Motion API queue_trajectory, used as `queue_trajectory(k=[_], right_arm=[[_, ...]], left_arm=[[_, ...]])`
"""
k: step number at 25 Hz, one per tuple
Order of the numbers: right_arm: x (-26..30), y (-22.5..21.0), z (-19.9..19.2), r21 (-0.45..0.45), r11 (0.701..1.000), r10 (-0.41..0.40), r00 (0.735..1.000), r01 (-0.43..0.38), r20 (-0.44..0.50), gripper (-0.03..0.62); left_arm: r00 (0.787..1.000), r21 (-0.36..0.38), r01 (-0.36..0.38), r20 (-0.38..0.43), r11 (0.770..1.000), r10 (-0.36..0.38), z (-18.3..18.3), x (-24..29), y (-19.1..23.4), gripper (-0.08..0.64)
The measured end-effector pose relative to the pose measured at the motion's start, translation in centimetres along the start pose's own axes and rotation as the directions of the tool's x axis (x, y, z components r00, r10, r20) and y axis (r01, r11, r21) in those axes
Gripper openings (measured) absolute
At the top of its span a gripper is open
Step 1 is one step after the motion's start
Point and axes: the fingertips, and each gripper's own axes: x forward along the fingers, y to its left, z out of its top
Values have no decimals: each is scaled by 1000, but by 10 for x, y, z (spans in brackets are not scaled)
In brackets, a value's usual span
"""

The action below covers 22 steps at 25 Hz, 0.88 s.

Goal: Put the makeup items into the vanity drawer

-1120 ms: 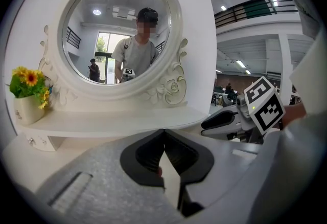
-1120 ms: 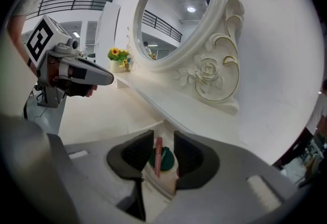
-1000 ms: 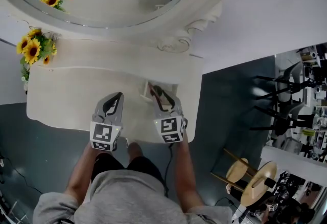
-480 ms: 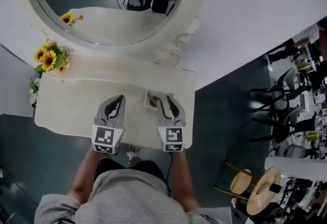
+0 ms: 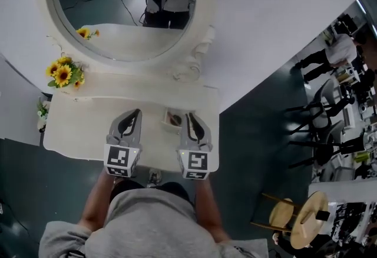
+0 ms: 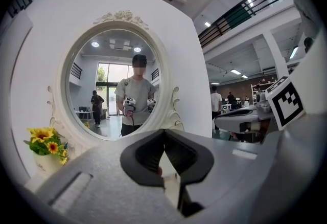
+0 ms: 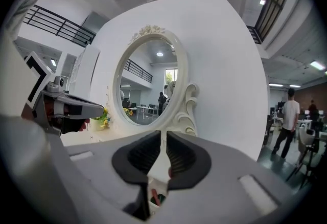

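A small white open box (image 5: 172, 120) sits on the white vanity top (image 5: 76, 127), with makeup items in it. In the right gripper view, red and green items (image 7: 155, 197) show below the jaws. My right gripper (image 5: 189, 116) hovers just right of the box. Its jaws are closing to a thin slit, and nothing is between them (image 7: 164, 138). My left gripper (image 5: 133, 114) hangs over the tabletop left of the box. Its tips meet with nothing in them (image 6: 163, 133). No drawer front shows in any view.
An oval mirror (image 5: 129, 9) in a carved white frame stands behind the tabletop. A bunch of sunflowers (image 5: 63, 73) is at the far left corner. Wooden stools (image 5: 294, 215) stand on the dark floor to the right. People (image 5: 344, 48) stand further off.
My right gripper's jaws have narrowed from wide apart to nearly together. It has drawn back from over the box to beside it. The head view has shifted, and the left gripper holds its place.
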Motion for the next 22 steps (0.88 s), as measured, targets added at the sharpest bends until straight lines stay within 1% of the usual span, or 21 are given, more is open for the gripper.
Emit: queue_trajectory(k=[3, 5, 11, 15, 18, 22], right_arm=[[-8, 4, 2, -10, 1000, 0, 1000, 0, 10, 14], [-12, 5, 6, -18, 1000, 0, 1000, 0, 22, 6], [-19, 11, 8, -26, 1000, 8, 1000, -7, 30, 6], [-22, 12, 8, -27, 1000, 5, 999, -4, 35, 6], [-24, 13, 9, -26, 1000, 2, 999, -1, 39, 6], [-27, 16, 12, -32, 999, 2, 999, -1, 39, 6]], left_arm=[[1000, 2, -2, 6, 1000, 2, 3, -6, -2, 11], [1000, 1, -4, 6, 1000, 4, 7, -10, -4, 11], [1000, 25, 10, 15, 1000, -11, 9, -16, -10, 11], [1000, 20, 21, 19, 1000, -21, 6, -18, -14, 11], [999, 38, 21, 27, 999, -22, 10, -20, -14, 11], [999, 40, 24, 31, 999, -25, 14, -22, -13, 11]])
